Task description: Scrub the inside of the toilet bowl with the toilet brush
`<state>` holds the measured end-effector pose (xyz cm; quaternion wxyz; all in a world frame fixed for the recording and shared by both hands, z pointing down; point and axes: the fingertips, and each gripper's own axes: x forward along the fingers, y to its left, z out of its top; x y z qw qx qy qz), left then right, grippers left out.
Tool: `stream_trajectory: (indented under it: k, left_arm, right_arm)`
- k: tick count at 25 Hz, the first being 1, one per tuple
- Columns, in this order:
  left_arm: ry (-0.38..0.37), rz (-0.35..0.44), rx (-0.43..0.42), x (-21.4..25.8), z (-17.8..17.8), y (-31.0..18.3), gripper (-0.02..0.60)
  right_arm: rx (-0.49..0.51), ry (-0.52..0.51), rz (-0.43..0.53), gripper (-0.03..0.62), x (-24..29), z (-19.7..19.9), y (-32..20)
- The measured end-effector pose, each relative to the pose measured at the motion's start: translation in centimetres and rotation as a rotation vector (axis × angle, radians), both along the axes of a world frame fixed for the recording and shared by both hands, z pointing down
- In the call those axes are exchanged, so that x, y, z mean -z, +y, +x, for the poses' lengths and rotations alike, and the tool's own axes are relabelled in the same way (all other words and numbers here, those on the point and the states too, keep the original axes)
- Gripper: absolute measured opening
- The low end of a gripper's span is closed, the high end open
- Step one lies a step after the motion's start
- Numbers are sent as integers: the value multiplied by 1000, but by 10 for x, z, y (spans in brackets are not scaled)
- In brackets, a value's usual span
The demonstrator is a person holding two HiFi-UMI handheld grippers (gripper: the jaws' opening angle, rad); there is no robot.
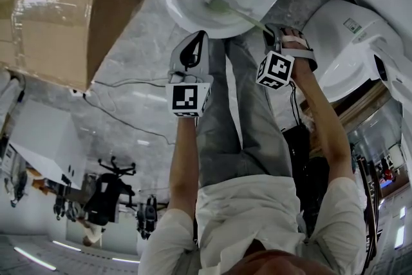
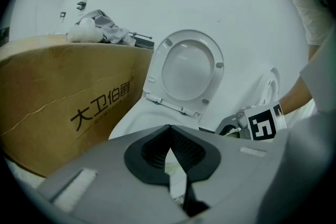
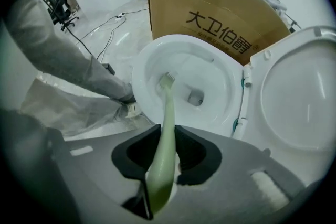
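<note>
Marble floor [image 1: 129, 67] lies underneath. At lower centre, the right gripper [image 3: 167, 139] clamps the green toilet brush [image 3: 167, 113], its bristles inside the toilet bowl [image 3: 220, 92] beyond. The left gripper [image 2: 169, 136] is closed and empty. Hard strokes could twist the slim handle loose.

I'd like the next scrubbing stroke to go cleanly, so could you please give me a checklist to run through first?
1. Grip on brush: the right hand-held gripper is shut on the brush handle. Ok.
2. Bristles inside the bowl: ok.
3. Bristles pressed against the bowl wall: cannot tell.
4. Lid raised, out of the way: ok.
5. Left hand-held gripper shut, empty and outside the bowl: ok.
6. Box beside the toilet, not over the bowl: ok.
</note>
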<state>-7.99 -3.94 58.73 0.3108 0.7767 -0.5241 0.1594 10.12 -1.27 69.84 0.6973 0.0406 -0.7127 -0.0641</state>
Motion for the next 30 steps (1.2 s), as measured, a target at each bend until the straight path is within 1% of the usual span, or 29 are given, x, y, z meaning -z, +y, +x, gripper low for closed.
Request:
stream_trajectory:
  k: [6, 10, 17, 30]
  left_arm:
    - [0, -5, -2, -1, 2, 1, 17]
    - [0, -6, -6, -1, 2, 2, 17]
    - [3, 5, 2, -1, 2, 0, 18]
    - [6, -6, 5, -3, -4, -5, 17]
  right_arm:
    - [131, 116, 67, 86, -2, 20, -23]
    - [170, 166, 106, 84, -1, 31, -39]
    - [195, 225, 164, 84, -2, 43, -62]
    - [180, 301, 258, 83, -1, 58, -115]
